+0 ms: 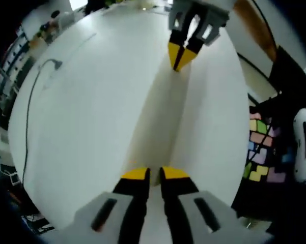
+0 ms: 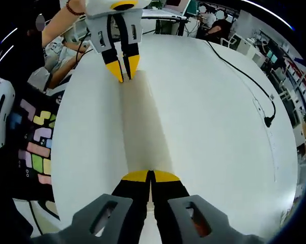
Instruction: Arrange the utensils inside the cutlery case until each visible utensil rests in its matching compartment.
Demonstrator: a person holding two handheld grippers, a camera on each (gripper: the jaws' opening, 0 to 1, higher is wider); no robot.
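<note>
both hand-held grippers [image 1: 155, 174] [image 2: 150, 176] closed, white table [image 1: 91, 112]

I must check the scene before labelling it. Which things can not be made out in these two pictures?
- Left gripper view: shelf items at the left edge, blurred and too small.
- Right gripper view: cable end on the white table, too small to identify.
- Right gripper view: background desks, blurred and cut off by the edge.

Bright even light, table [image 1: 91, 112] nearly blown out (soft shadow band down its middle), edges fisheye-bent, slightly blurred
</note>
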